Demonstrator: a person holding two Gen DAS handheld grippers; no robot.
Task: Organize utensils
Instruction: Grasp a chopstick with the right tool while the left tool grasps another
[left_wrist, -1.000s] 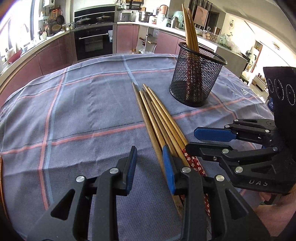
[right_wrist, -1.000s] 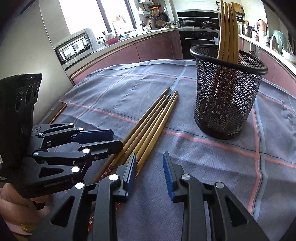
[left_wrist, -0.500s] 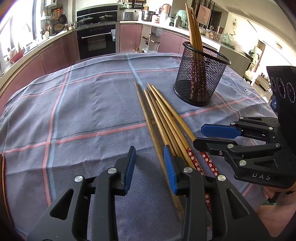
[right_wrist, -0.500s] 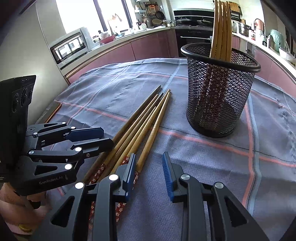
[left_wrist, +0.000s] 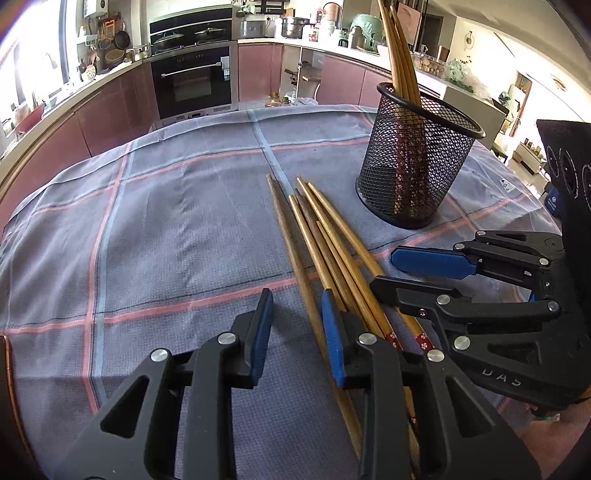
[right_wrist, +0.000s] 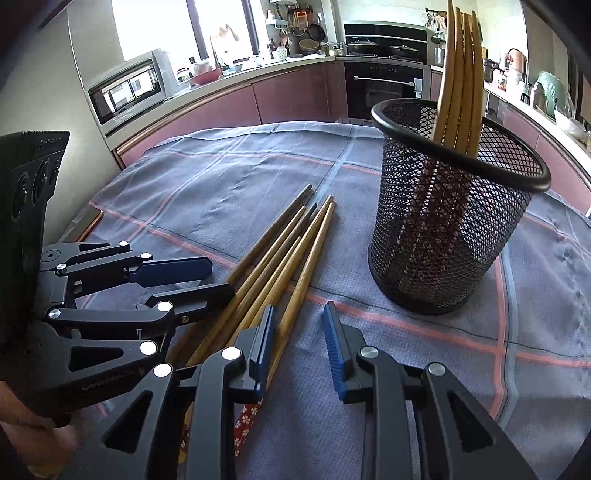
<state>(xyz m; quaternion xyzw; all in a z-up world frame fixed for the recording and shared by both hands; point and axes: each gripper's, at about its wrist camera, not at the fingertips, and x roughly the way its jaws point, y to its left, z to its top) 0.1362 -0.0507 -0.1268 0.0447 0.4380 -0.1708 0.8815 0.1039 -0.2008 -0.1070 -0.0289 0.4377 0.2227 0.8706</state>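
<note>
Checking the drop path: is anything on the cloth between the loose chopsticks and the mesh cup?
Nothing visible: only bare cloth lies between the loose chopsticks and the mesh cup, whose rim is open beside the chopsticks already inside.

The loose chopsticks (left_wrist: 325, 254) run under the left hand-held gripper (left_wrist: 297, 332), so their patterned ends mostly vanish beneath its fingers. In the right wrist view the same bundle (right_wrist: 280, 266) slips behind the right hand-held gripper (right_wrist: 299, 345). The chopsticks in the cup (right_wrist: 461, 74) are cut off at the top edge, their lower halves dim behind the mesh.
</note>
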